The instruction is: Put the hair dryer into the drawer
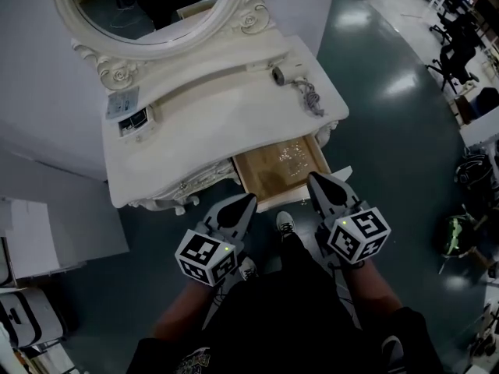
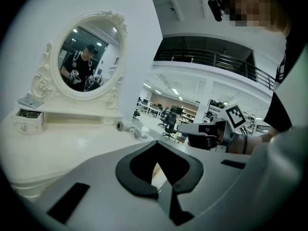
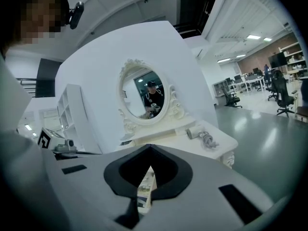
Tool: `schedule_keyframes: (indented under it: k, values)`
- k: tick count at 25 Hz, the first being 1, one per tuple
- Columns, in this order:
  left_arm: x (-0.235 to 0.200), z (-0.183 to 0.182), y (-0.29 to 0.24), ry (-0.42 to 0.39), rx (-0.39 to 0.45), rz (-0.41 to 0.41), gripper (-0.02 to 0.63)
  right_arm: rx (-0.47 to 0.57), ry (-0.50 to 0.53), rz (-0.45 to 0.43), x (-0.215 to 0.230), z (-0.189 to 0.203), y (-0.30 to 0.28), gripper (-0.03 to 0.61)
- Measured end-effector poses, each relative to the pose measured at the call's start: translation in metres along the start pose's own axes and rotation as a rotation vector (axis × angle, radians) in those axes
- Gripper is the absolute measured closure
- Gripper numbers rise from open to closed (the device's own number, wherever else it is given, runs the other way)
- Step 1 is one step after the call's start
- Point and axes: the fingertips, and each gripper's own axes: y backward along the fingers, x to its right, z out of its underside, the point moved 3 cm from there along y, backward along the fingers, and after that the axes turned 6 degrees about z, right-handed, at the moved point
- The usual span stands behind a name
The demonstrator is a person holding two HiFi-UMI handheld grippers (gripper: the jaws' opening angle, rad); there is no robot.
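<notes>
The white dressing table [image 1: 210,131] stood against the wall, with an oval mirror [image 1: 148,6] in a carved frame above it. The hair dryer [image 1: 279,74] lay on its side on the table top, at the back right part, close under the mirror frame. Its grey cord [image 1: 310,98] lay in a loose bundle just beside it, toward the right edge. The drawer [image 1: 265,179] under the table top was pulled out, and its wooden bottom showed. The hair dryer was well apart from it and from both grippers.

The left gripper [image 1: 245,201] was held in front of the table, just left of the drawer's front. Its jaws were closed together with nothing between them. The right gripper [image 1: 316,179] was near the right front corner of the drawer, also with its jaws closed and empty. A small white box [image 1: 132,119] stood on the left part of the table top.
</notes>
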Motion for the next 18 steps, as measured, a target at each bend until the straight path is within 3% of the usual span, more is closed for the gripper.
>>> schedule_keyframes:
  k: [9,18]
  values:
    - [-0.027,-0.006,-0.057,0.019,-0.023,-0.025,0.611,-0.019,0.004,0.003,0.057,-0.024,-0.051,0.549]
    - [-0.047,-0.008,-0.106,0.061,-0.043,-0.064,0.611,-0.106,0.011,-0.006,0.109,-0.034,-0.095,0.549]
